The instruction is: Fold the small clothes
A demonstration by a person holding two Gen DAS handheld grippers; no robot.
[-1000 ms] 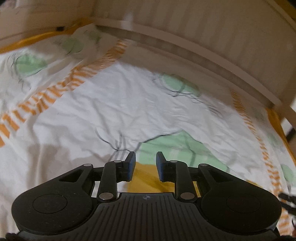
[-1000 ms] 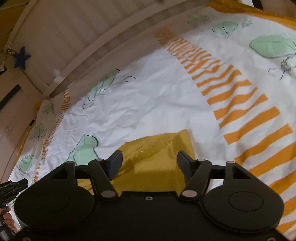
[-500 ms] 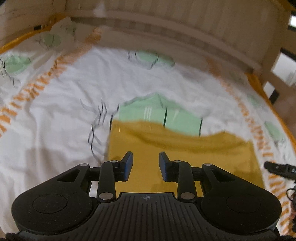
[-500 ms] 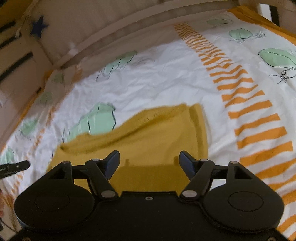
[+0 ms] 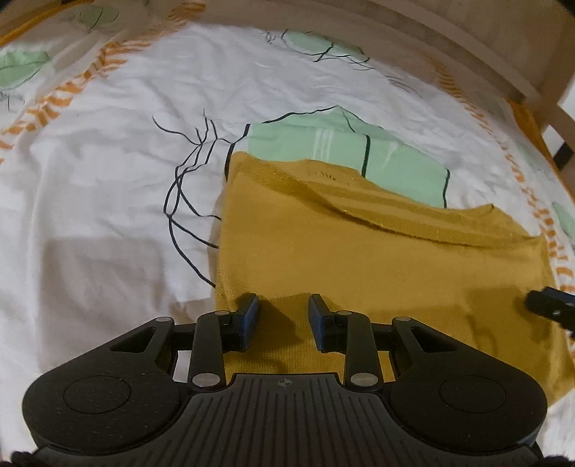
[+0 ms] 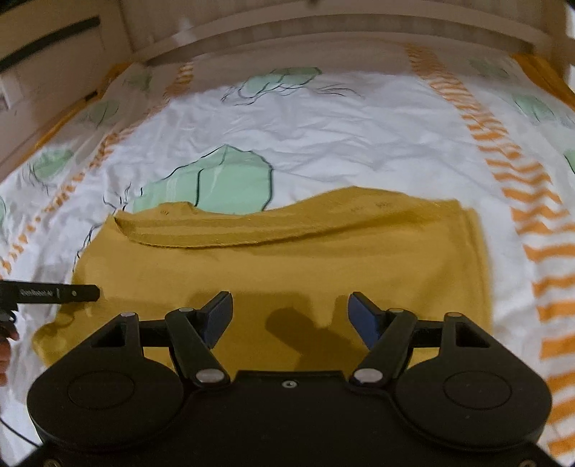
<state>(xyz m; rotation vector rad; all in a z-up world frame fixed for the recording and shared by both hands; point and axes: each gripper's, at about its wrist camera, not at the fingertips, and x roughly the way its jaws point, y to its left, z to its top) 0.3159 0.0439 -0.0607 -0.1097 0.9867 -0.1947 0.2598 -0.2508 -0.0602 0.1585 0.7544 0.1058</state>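
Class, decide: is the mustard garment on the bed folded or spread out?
Folded. The mustard garment lies as a neat rectangle with a doubled layer edge across its top, flat on the bedsheet. Both grippers hover open.

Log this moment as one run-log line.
garment: mustard top flat on patterned bedsheet | left gripper: open, empty, over near-left part | right gripper: open, empty, over near edge

A pale wooden bed rail [image 6: 359, 32] borders the leaf-printed white sheet [image 6: 323, 136]
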